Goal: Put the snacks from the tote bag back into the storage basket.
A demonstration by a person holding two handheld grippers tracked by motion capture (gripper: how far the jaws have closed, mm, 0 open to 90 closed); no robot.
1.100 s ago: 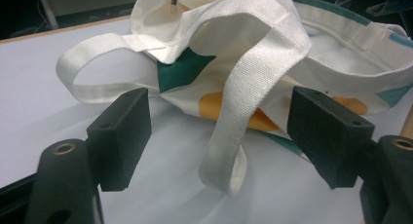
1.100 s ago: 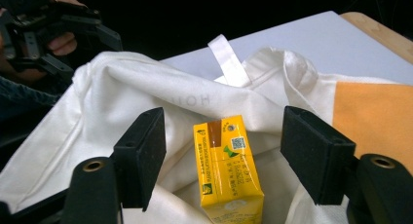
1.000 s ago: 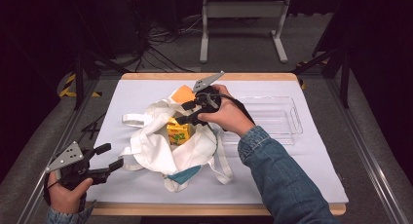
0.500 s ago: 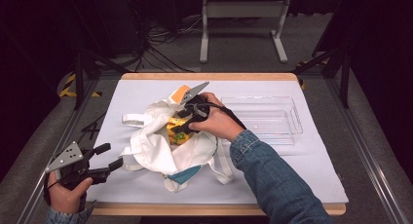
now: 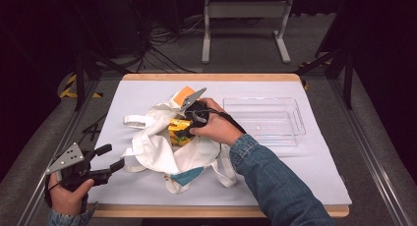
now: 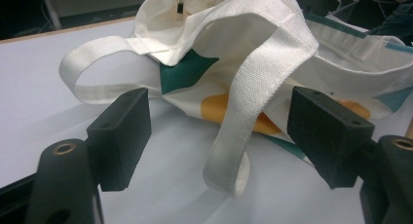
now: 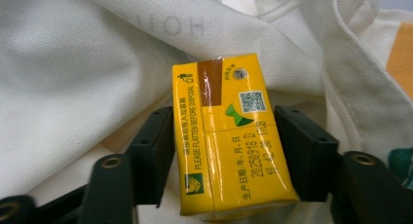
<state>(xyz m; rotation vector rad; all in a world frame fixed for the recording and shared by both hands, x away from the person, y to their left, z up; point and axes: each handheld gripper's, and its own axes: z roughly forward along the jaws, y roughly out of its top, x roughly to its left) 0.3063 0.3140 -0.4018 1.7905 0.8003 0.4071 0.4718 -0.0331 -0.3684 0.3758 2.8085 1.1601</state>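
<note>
Yellow carton [image 7: 229,141] pinched in your right gripper [image 7: 224,146] inside the tote [image 5: 162,142]. Left gripper [image 6: 219,136] jaws spread, a strap [image 6: 253,102] between them.

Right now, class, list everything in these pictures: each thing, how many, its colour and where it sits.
Tote bag: one, white with green and orange patches, crumpled mid-table.
Drink carton: one, yellow, inside the bag's mouth, between the right jaws.
Tray: one, clear plastic, right of the bag.
Table: one, white top with wooden edge.
Metal stand: one, grey, on the floor beyond the table.
Left gripper: black, open, at the table's near left corner.
Right gripper: black, shut on the carton.
</note>
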